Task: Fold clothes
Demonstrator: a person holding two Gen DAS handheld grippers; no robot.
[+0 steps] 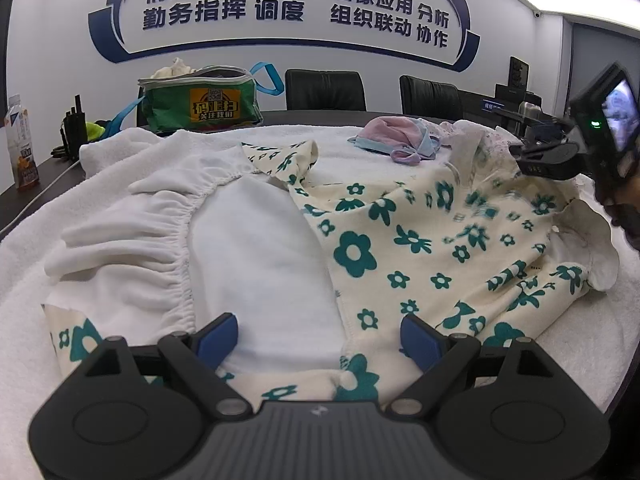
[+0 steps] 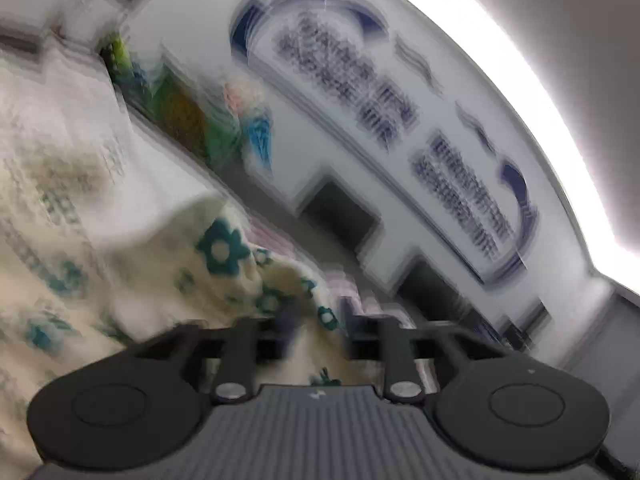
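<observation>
My left gripper (image 1: 320, 334) sits low over the near edge of the floral garment (image 1: 404, 248), its blue-padded fingers (image 1: 218, 332) spread wide with nothing between them. The garment, cream with teal flowers and a white lining showing through its elastic waist opening, lies spread on a white towel (image 1: 120, 148) that covers the dark table (image 1: 44, 176). Across that view, at the far right, I see my right gripper (image 1: 560, 156) raised at the garment's far corner, and the cloth rises toward it there (motion blur smears that patch).

From the right wrist view everything is heavily smeared and tilted. The right gripper (image 2: 320, 330) has its fingers drawn close together, and a fold of the floral garment (image 2: 224, 256) runs down into the narrow gap between them, so it looks pinched on the cloth.

Beyond the garment, a small pile of pink and blue clothes (image 1: 396, 140) rests on the towel. A green bag (image 1: 200, 98) stands at the table's far side, a drink bottle (image 1: 20, 144) at the left edge, and two black chairs (image 1: 326, 90) stand behind the table.
</observation>
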